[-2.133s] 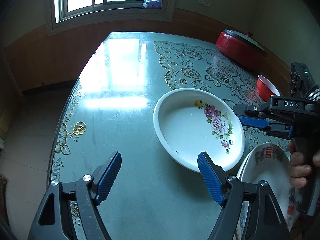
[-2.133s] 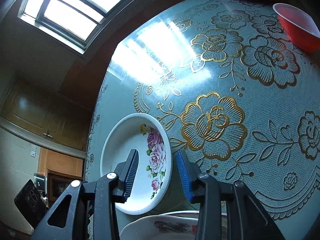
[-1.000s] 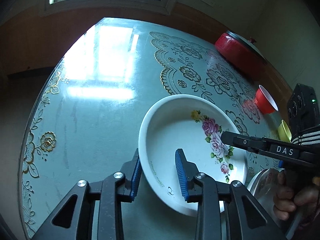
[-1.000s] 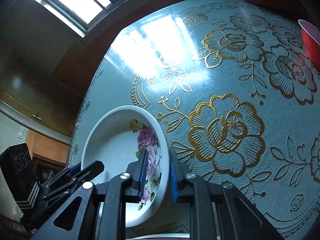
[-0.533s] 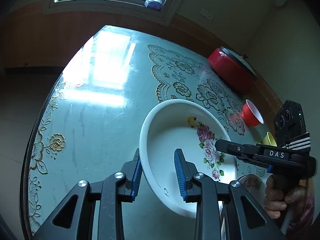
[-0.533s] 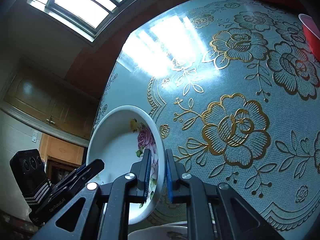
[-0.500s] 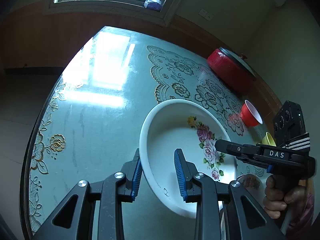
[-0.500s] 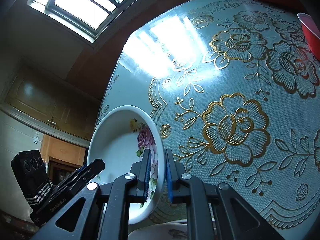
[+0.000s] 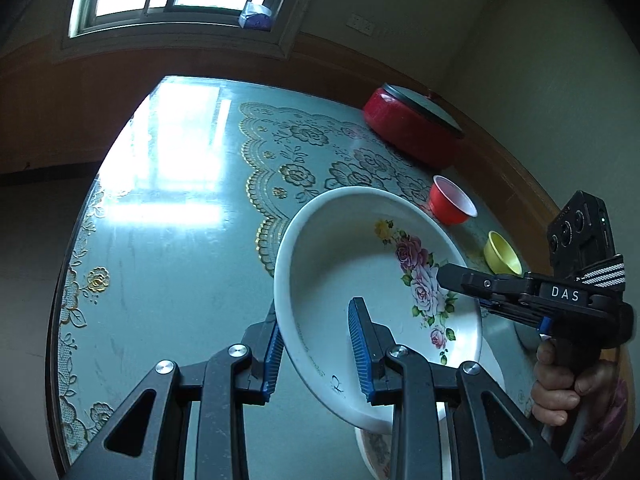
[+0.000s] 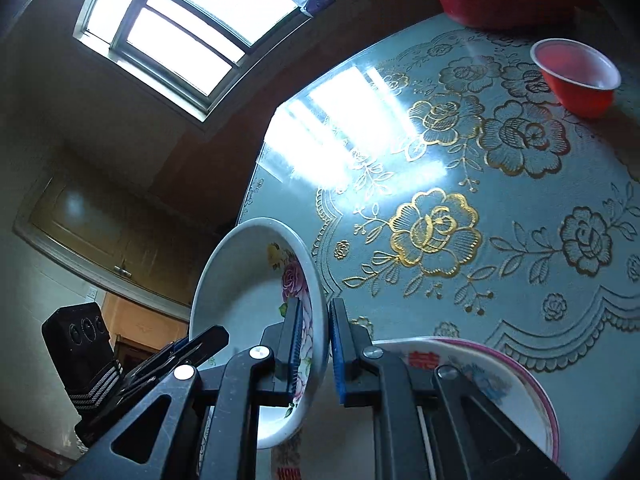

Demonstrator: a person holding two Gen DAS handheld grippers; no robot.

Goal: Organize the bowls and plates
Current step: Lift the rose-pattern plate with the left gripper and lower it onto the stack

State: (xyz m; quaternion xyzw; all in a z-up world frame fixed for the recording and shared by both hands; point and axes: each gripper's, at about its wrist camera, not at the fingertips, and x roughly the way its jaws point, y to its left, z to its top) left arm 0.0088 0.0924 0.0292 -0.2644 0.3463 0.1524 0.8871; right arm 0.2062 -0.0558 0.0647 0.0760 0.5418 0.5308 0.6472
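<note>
A white bowl [image 9: 360, 264] with pink roses inside hangs tilted above the table, held from both sides. My left gripper [image 9: 315, 312] is shut on its near left rim, one pad outside the wall and one inside. My right gripper [image 9: 452, 276], held by a hand [image 9: 560, 384], is shut on the opposite rim. In the right wrist view the rim of the rose bowl [image 10: 248, 288] sits pinched between the pads of the right gripper [image 10: 316, 308], and the left gripper [image 10: 208, 338] shows at lower left. A second plate [image 10: 500, 376] with a pink rim and red characters lies just below, partly under the bowl.
The round table [image 9: 180, 260] has a glass top over a gold-flowered lace cloth. Toward its far right stand a red lidded pot [image 9: 412, 132], a red cup [image 9: 452, 204] and a small yellow bowl [image 9: 502, 258]. The table's left edge drops to the floor.
Both grippers went from open beside the bowl to shut on its rim. The bowl has since risen off the table and tilted, and it now hangs partly over the second plate.
</note>
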